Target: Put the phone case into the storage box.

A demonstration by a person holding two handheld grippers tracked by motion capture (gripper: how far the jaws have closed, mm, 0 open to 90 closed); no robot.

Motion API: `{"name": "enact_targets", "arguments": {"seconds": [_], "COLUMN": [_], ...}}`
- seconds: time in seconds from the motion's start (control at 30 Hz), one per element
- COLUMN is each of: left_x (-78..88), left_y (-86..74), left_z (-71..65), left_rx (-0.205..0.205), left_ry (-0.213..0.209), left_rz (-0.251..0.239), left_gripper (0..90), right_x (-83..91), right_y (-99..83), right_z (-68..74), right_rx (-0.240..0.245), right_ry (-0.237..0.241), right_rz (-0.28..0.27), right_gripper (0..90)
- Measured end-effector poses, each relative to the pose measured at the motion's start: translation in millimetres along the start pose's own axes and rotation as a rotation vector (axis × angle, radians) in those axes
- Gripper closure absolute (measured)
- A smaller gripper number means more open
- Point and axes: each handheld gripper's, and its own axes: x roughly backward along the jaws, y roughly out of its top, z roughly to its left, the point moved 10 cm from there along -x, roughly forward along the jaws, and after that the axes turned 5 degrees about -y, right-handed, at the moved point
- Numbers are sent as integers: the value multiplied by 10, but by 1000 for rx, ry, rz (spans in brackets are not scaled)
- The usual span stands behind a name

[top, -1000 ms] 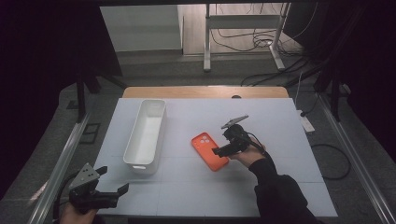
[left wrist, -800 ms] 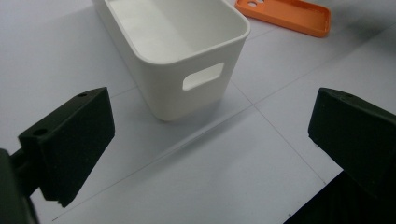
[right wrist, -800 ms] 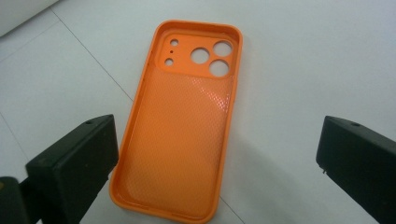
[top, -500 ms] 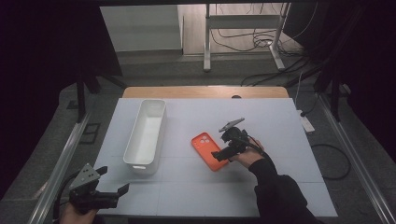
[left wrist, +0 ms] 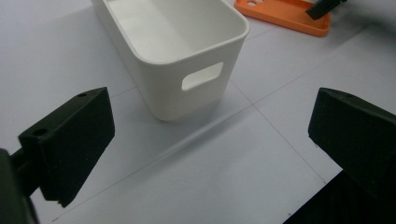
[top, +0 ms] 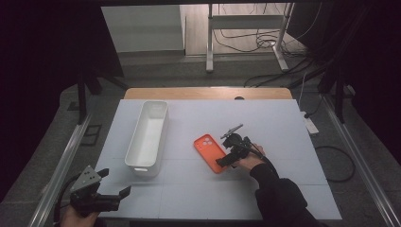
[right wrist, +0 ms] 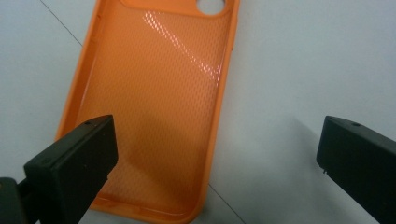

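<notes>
Orange phone case (top: 210,152) lies flat, open side up, in middle of white table (top: 283,123), just right of white bin (top: 147,137). Right gripper (top: 226,160) over near right corner of case, jaws spread wide, grasping nothing; in right gripper view one jaw over case (right wrist: 154,107) near edge, other over bare table. Left gripper (top: 116,196) at near left table edge, jaws wide apart, empty, pointing toward bin (left wrist: 187,60) short end. Wide free surface right of case and along near edge.

We see an orange phone case (top: 209,152) lying flat, hollow side up, right of a long white bin (top: 147,135).
</notes>
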Motion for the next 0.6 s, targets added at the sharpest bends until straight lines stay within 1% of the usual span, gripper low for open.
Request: {"name": "enact_targets", "arguments": {"seconds": [0.1,0.17,0.2,0.37,0.6], "left_x": [0,0,1,-1,-2], "left_y": [0,0,0,0,0], "left_z": [1,1,1,-2,-5], "left_rx": [-1,-1,-1,-1,-3], "left_ry": [1,1,1,0,1], "left_rz": [0,0,0,1,2], "left_gripper": [13,14,14,14,14], "right_x": [-22,-30,-34,-42,-30], "right_y": [-18,-12,-8,-2,-11], "right_z": [-2,-18,-20,-48,-50], "right_rx": [1,-6,-16,-48,-45], "right_ry": [-7,-19,-16,-33,-30], "right_rz": [12,5,0,-4,22], "right_gripper": [0,0,0,0,5]}}
